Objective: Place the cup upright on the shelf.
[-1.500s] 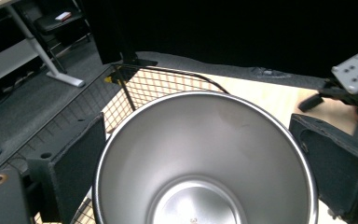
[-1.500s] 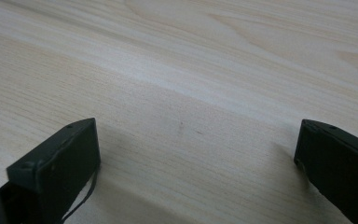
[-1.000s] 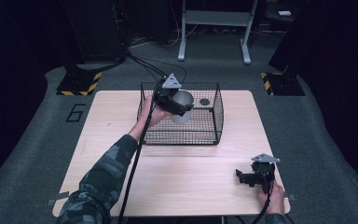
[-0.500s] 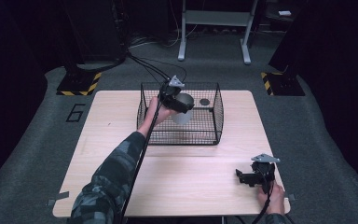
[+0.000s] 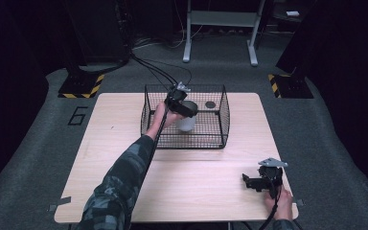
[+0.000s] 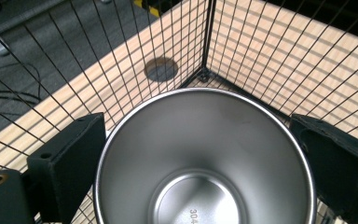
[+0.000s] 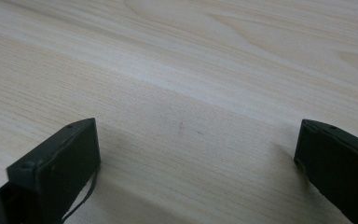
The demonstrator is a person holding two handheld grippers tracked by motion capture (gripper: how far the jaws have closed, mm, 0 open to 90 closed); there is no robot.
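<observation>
Cup: We see a shiny metal cup [image 6: 205, 158] standing upright inside the wire basket [image 5: 223, 115]. It sits near the middle of the basket, a bit to the left. It is empty inside.

Left tool: Our left tool [image 6: 200, 158] is down in the basket. Its two black jaws stand on either side of the cup, one to the left and one to the right. They are spread wide. The left jaw is just beside the cup wall. The right jaw looks a little apart from the rim. We do not think the cup is squeezed yet.

Right tool: Our right tool [image 5: 258, 182] rests near the right front corner of the table [image 5: 115, 158], well apart from the basket. Its jaws are spread wide and hold nothing. Only bare wood lies between them.

Dark spot: A small round dark spot [image 6: 161, 68] lies on the table just outside the far wall of the basket.

Step now: We think we are either about to grab the cup or have just let it go. We cannot tell which.

Next move: If we want the cup, the left tool must close gently on its sides. Then it must lift straight up, so the cup does not bump the wires. The metal is smooth, so it could slip.
</observation>
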